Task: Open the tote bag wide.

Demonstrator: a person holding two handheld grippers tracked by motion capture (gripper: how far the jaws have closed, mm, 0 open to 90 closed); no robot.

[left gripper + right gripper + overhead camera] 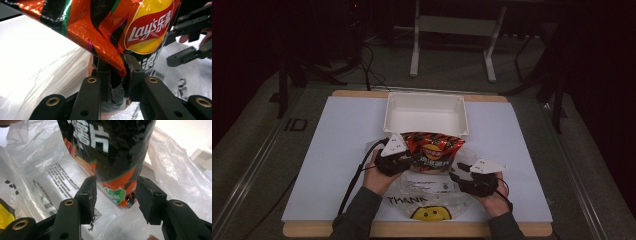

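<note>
The left tongs [117,75] were clamped on a corner of the crisp packet [432,150], their jaws pressed together on the crinkled orange foil, and a fold of clear plastic seemed to be caught in there too. That pinch held the packet tilted up off the desk [337,150], its far end toward the white tray [426,114] at the back and its near end over the mouth of the clear plastic bag [432,192] spread in front of the person. My guess was that the packet was either going into the bag or coming out of it, and I could not say which.

The right tongs [116,195] stood open, jaws apart on either side of the packet's dark lower end, touching nothing that I could make out. They looked placed to take the bottom edge or to hold the bag film down while the other hand moved.

The bag lay crumpled flat on the white sheet [512,150] covering the desk, with printed text, the word THANK and a yellow smiley face on it. Its loose film bunched around the packet and was the likeliest thing to snag. The tray sat empty just behind the packet, close enough to bump. Beyond the desk were cables and the legs of a stand on the floor, well clear of the work.
</note>
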